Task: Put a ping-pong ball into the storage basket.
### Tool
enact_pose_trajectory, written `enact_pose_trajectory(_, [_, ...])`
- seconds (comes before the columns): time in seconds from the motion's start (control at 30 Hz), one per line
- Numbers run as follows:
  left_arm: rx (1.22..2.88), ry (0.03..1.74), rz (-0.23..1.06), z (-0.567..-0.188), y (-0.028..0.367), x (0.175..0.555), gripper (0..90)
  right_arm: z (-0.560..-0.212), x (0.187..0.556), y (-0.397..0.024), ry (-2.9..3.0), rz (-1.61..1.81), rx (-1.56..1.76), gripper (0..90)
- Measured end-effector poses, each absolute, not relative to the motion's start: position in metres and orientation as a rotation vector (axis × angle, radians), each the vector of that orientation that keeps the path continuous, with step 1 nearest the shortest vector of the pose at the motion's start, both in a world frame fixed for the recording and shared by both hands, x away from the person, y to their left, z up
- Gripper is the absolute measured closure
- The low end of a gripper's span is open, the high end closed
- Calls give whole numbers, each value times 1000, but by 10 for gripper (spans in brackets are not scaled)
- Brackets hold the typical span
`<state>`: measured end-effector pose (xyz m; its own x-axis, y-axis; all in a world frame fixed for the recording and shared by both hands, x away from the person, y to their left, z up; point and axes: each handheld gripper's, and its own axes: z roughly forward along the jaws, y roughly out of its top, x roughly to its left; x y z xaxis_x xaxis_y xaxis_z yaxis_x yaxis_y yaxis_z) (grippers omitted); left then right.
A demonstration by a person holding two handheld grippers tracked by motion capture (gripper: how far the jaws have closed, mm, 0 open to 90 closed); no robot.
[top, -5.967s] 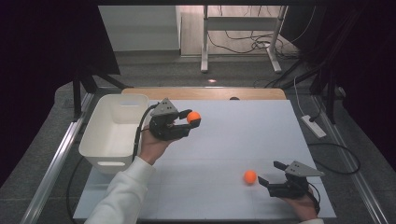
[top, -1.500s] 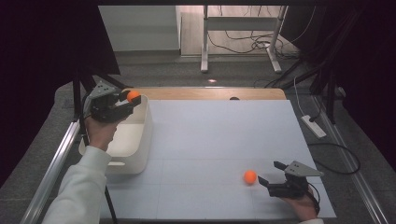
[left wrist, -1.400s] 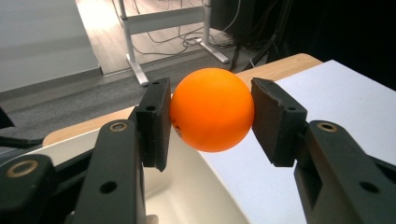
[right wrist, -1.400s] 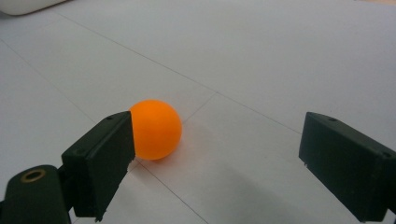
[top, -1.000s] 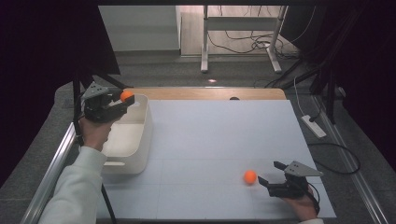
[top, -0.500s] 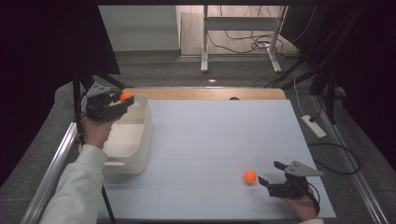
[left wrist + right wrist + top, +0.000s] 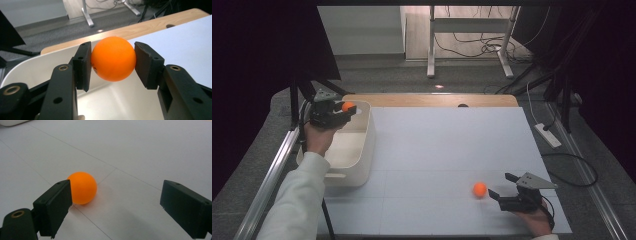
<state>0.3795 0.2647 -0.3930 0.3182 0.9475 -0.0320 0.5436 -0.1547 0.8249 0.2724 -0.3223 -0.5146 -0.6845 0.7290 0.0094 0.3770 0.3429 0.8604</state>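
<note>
left claw (image 7: 113,62) pinching smooth round orange ball (image 7: 113,58) over white plastic bin (image 7: 357,145) | right claw (image 7: 115,207) spread, second orange ball (image 7: 82,187) on matte white worktop (image 7: 452,150)

A smooth, matt orange plastic ball (image 7: 113,59) is clamped between the matt black plastic pads (image 7: 83,65) of the left hand-held gripper (image 7: 332,112). A white bin (image 7: 357,145) of smooth, faintly glossy plastic is seen at the counter's left edge. The counter (image 7: 447,150) is covered by a matt white, paper-like sheet; bare light wood is left along its far edge. A second orange ball (image 7: 82,187) looks equally matt.
</note>
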Motion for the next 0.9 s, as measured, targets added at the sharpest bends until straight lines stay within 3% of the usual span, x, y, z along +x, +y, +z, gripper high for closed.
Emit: enact_pose_trajectory(0.9, [1911, 1421, 597, -405, 260, 392, 507, -515, 273, -322, 2237, 1279, 973, 102])
